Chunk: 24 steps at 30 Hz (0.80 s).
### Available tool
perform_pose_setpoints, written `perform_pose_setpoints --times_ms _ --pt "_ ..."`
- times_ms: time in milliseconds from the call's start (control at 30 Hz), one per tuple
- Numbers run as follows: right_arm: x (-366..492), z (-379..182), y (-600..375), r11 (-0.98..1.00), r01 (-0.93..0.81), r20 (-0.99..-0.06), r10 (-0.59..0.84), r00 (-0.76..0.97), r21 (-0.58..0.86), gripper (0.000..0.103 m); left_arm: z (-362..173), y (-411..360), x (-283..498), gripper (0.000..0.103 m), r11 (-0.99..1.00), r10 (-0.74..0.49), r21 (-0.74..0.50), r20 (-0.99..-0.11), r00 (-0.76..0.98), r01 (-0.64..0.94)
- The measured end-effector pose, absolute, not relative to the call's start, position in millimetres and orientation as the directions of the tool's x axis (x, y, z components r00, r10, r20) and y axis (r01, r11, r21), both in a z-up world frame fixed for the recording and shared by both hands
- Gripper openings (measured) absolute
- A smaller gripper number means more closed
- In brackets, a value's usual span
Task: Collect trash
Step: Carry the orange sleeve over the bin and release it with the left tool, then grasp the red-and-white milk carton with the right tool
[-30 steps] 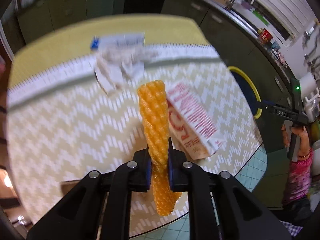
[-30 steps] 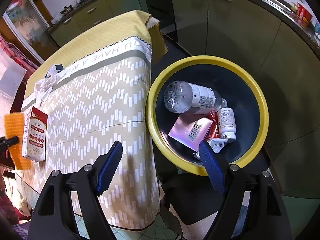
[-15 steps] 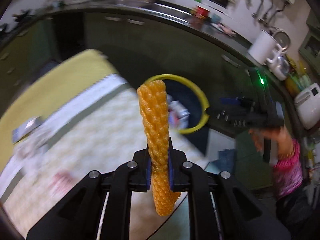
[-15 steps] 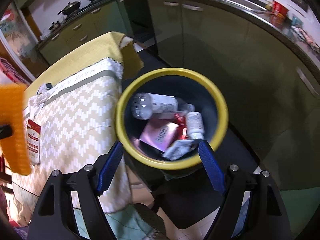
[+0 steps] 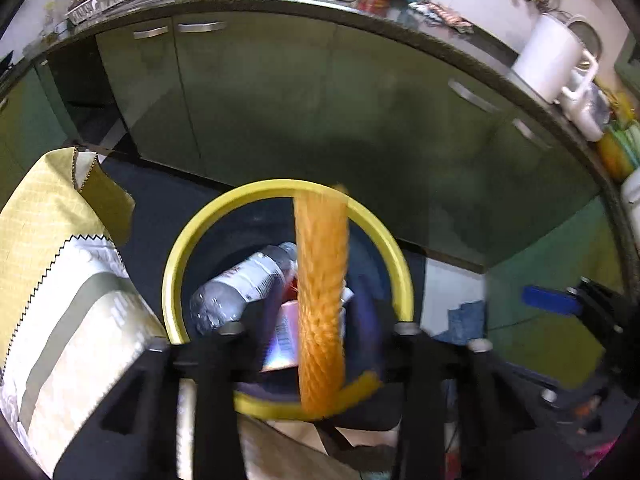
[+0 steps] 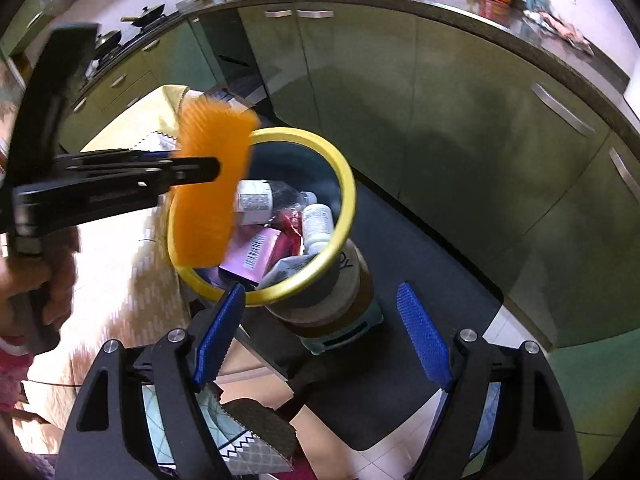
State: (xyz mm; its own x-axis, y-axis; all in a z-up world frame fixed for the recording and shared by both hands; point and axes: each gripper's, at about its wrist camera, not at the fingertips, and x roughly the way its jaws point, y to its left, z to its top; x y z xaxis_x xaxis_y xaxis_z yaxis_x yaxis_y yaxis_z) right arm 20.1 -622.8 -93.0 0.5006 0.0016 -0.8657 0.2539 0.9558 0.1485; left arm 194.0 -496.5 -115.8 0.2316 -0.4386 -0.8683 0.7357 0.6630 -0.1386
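An orange foam net sleeve hangs between the jaws of my left gripper, right over the yellow-rimmed dark bin. The jaws are opening and both pads stand clear of the net. The right wrist view shows the same net at the tip of the left gripper, above the near-left rim of the bin. Inside the bin lie a clear plastic bottle, a pink box and a small white bottle. My right gripper is open and empty, in front of the bin.
The table with its yellow zigzag cloth stands just left of the bin. Green cabinets under a dark counter curve behind it, with a white kettle on top. A dark mat covers the floor. A person's hand holds the left gripper.
The left gripper has swung from over the table to above the bin with the net, and its jaws have parted off it. The right gripper has drawn back from the bin.
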Motion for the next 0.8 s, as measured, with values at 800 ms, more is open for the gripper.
perform_pose_setpoints --times_ms 800 --pt "78 -90 -434 0.974 -0.17 -0.881 0.208 0.426 0.148 0.078 12 -145 83 0.091 0.906 -0.389 -0.108 -0.598 0.701 0.41"
